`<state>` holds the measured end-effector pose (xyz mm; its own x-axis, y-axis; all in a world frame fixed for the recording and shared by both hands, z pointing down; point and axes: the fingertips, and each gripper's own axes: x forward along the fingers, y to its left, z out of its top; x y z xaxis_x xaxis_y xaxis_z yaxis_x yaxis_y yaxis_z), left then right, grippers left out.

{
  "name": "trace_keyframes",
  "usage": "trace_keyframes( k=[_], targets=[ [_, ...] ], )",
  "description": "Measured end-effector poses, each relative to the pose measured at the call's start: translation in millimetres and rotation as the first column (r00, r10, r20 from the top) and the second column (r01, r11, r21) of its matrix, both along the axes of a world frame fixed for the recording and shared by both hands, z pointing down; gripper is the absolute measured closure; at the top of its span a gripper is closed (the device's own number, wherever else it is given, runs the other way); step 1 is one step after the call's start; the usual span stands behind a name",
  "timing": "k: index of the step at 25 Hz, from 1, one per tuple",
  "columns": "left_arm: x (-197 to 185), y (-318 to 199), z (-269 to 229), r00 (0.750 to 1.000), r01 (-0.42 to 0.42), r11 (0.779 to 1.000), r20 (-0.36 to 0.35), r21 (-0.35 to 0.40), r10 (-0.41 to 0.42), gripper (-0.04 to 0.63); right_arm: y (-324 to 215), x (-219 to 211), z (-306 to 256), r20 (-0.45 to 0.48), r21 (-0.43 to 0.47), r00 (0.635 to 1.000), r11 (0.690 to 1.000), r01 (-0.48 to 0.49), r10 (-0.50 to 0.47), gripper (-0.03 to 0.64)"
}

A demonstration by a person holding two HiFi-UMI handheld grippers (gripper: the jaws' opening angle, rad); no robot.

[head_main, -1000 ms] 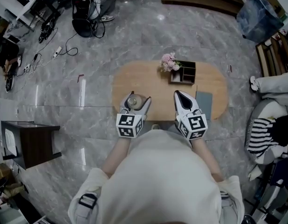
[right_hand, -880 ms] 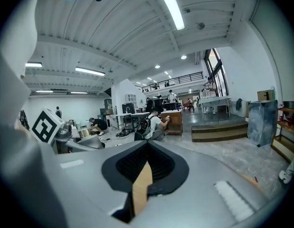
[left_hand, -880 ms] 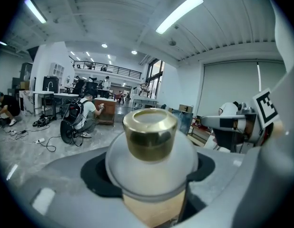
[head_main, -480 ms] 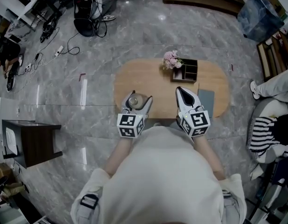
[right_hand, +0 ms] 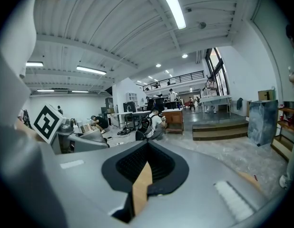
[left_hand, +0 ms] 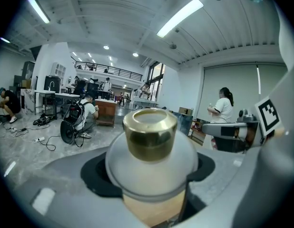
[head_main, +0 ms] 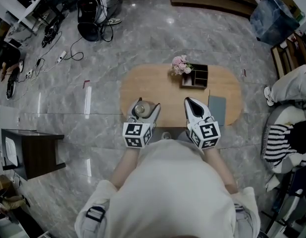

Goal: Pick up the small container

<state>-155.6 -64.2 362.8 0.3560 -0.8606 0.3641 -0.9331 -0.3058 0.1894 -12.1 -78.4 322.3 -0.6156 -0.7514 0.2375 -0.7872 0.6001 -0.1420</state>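
Gripping the small round white container by its pale body, the left tool has its jaws spread wide, one pad against each side, and the gold-coloured lid stands up above them. The container is over the near left part of the oval light wooden surface; whether it touches the wood I cannot tell. The right tool hovers beside it with its jaws together and nothing between them. A flat grey mat lies just to the right of that tool. Farther across the surface, well apart from the container, stands a dark compartment box with a bunch of pink flowers at its left corner. Grey marble floor surrounds the surface.
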Motion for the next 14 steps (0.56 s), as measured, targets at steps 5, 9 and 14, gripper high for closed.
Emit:
trace_keyframes(
  k=[5,9,14],
  targets=[
    [-0.4,1.9,0.8,1.000,0.003,1.000,-0.001,0.000,-0.003,0.252,3.5,0.2,1.3,-0.008,0.004,1.000,1.000,-0.001,0.001,0.617],
    [1.9,3.1,0.2,1.000,-0.003,1.000,0.001,0.001,0.003,0.252,2.7,1.5,-0.9,-0.012,0.012,1.000,1.000,-0.003,0.003,0.617],
    [2.7,1.0,0.6,1.000,-0.003,1.000,0.001,0.001,0.003,0.252,-0.8,2.0,-2.3,-0.014,0.022,1.000,1.000,-0.002,0.002,0.617]
  ],
)
